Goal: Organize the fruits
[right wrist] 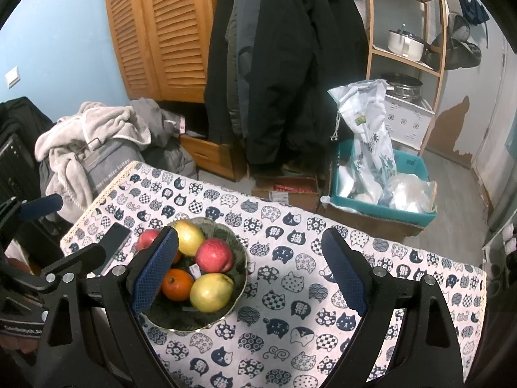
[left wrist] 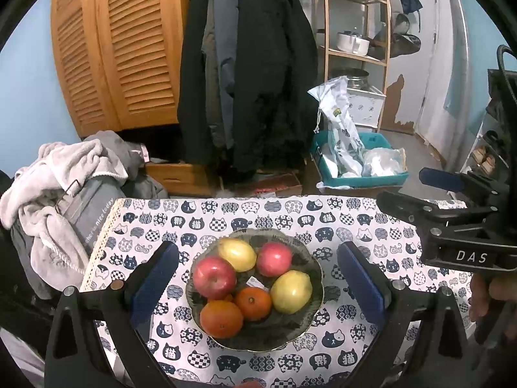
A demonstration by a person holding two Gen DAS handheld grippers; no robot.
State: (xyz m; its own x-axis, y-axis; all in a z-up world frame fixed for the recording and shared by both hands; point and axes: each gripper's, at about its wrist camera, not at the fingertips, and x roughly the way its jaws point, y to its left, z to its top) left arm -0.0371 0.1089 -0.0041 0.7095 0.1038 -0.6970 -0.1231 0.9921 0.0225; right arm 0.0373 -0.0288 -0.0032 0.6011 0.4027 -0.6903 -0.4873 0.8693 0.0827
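A dark scalloped bowl (left wrist: 315, 268) sits on the cat-print tablecloth (left wrist: 355, 223), holding two red apples (left wrist: 215, 276), two yellow-green pears (left wrist: 291, 291) and oranges (left wrist: 221, 318) — all touching one another. The left gripper (left wrist: 258, 278) hovers near the bowl with its blue-padded fingers (left wrist: 155, 278) spread wide either side of it, gripping nothing. The right gripper (right wrist: 250, 270) is also wide and empty, to the right of the bowl — its left finger overlaps the bowl's near-left rim in view. A dark phone (right wrist: 114, 242) lies left of the bowl
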